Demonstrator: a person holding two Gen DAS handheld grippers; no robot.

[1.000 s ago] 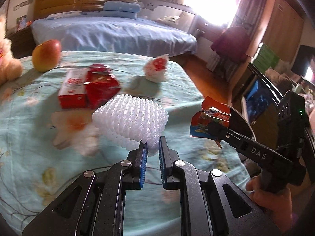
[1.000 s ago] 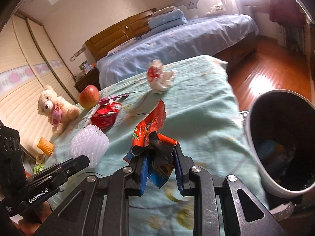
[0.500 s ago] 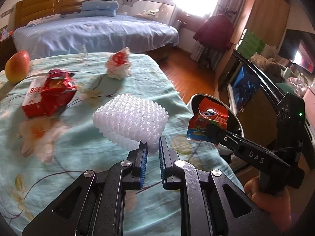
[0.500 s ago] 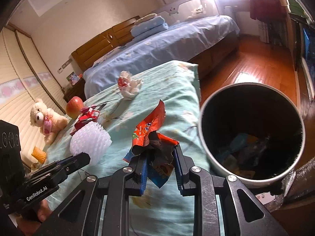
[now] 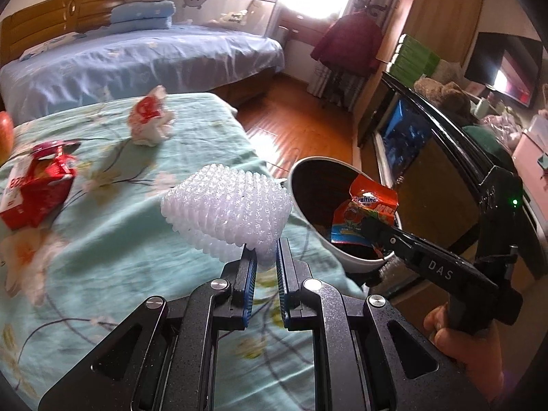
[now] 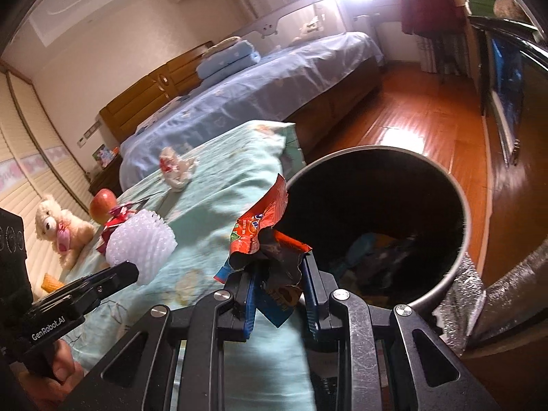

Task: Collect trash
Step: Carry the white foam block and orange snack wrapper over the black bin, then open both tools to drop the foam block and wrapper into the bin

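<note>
My left gripper [image 5: 263,257] is shut on a white foam fruit net [image 5: 227,210], held above the teal flowered bedspread [image 5: 102,239]. The same net [image 6: 140,243] shows at the left of the right wrist view. My right gripper [image 6: 279,274] is shut on a crumpled orange snack wrapper [image 6: 263,229], held at the near rim of the round trash bin [image 6: 459,257]. In the left wrist view that wrapper [image 5: 366,212] hangs over the bin [image 5: 308,219], which has several bits of trash inside. A crumpled white-and-red wrapper [image 5: 149,121] and a red packet [image 5: 37,185] lie on the bedspread.
An apple [image 6: 102,200] and a teddy bear [image 6: 58,226] sit at the far left of the bedspread. A second bed with blue sheets [image 5: 137,58] stands behind. Wooden floor [image 6: 411,113] lies beyond the bin, and a dark cabinet [image 5: 428,137] stands at the right.
Both grippers have swung right, off the middle of the bedspread toward the bin. The bin has come into full view, and the orange wrapper now hangs over its rim.
</note>
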